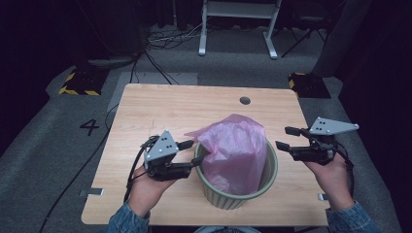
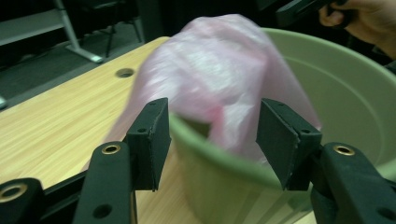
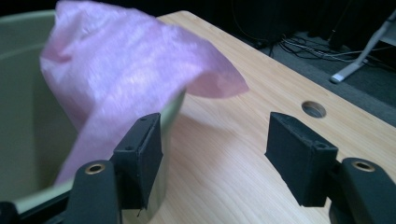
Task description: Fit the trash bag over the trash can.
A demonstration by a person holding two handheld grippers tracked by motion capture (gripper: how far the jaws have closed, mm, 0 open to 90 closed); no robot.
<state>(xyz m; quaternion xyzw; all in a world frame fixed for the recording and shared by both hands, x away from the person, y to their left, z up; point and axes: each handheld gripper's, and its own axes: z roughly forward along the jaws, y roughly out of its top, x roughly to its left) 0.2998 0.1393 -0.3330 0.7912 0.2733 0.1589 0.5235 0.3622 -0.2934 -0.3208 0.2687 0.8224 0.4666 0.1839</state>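
Observation:
A pale green ribbed bin (image 1: pixel 272 170) stands at the table's front middle. A pink plastic bag (image 1: pixel 235 145) billows up out of it and over its far-left rim. My left gripper (image 1: pixel 193 154) is at the bin's left rim, open. In the left gripper view the jaws (image 2: pixel 215 112) straddle the green rim (image 2: pixel 224 158) without pressing it, and the bag (image 2: pixel 215 60) lies just beyond. My right gripper (image 1: pixel 286 137) hovers to the right of the bin, open with nothing between its fingers. In the right gripper view (image 3: pixel 215 123) the bag (image 3: pixel 126 60) drapes over the bin (image 3: pixel 23 93).
The wooden table (image 1: pixel 160 107) has a round cable hole (image 1: pixel 245 100) near its far edge. Beyond it, on the grey floor, are a white frame (image 1: pixel 238 29), loose cables (image 1: pixel 170 36) and yellow-and-black bases (image 1: pixel 80 82).

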